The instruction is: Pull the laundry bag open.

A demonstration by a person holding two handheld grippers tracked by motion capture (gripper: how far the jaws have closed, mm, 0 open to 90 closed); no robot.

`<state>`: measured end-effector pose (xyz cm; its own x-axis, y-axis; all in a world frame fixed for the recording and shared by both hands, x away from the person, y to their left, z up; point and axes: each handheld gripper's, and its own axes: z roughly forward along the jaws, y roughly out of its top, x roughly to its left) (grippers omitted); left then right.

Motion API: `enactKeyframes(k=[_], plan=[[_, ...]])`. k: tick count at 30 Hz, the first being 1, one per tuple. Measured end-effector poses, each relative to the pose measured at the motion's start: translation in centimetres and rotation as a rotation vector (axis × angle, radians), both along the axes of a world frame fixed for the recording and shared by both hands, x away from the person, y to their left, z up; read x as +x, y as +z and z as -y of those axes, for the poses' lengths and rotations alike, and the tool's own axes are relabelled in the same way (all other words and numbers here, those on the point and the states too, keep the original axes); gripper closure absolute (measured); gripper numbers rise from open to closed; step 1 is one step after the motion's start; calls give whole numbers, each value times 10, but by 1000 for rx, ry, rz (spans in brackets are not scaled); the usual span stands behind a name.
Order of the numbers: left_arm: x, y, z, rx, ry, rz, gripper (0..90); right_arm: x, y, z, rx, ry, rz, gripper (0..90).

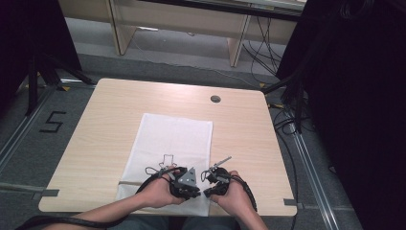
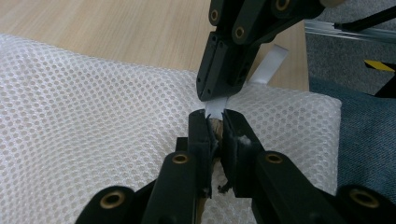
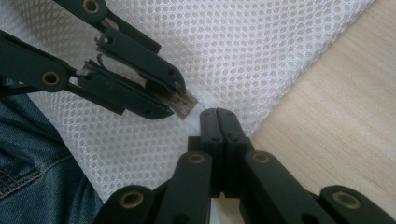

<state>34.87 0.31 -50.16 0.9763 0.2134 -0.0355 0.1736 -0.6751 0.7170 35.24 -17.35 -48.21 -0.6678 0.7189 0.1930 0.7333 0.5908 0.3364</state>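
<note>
**Both grippers pinching one small piece at the bench's near edge**

Currently left gripper (image 2: 215,122) is clamped on a thin brown wooden stick (image 2: 215,125) with a white strip (image 2: 267,65) attached. Right gripper (image 3: 219,114) is fully closed on that strip. Both sit over the white mesh cloth (image 1: 172,134), near its near right corner, tips almost touching.

Three cameras, one near table edge

We are looking down and forward from high above the table (image 1: 95,124), while each gripper camera is peering closely along its own jaws; all three are sharing the white mesh cloth (image 1: 172,136) at the near edge.
</note>
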Motion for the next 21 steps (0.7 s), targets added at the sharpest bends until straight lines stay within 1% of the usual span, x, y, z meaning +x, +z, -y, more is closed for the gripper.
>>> enactKeyframes(k=[1, 2, 3, 4, 10, 13, 16, 18, 19, 21], plan=[[0, 0, 0, 1, -2, -1, 819, -1, 2, -2, -8, -28, -28, 900], [0, 0, 0, 2, -5, 3, 819, 0, 1, -2, -10, -12, -11, 900], [0, 0, 0, 0, -2, -1, 819, 0, 1, -2, -15, -5, -8, 900], [0, 0, 0, -1, -2, 0, 819, 0, 0, -3, -10, -7, -5, 900], [-1, 0, -1, -4, -2, 4, 819, 1, 1, -3, -20, -1, -9, 900], [0, 1, -1, -5, -2, 1, 819, 1, 1, -3, -20, 6, -4, 900], [1, 1, -1, -8, -16, 5, 819, 1, 1, -3, -22, 7, -4, 900], [0, 2, -1, 2, -10, 12, 820, 1, 1, -3, -24, 9, -5, 900], [0, 2, -2, 1, -5, -1, 820, 0, 1, -4, -28, 5, -8, 900], [0, 3, -2, 1, -5, -1, 820, 1, 1, -4, -27, 6, -8, 900]])
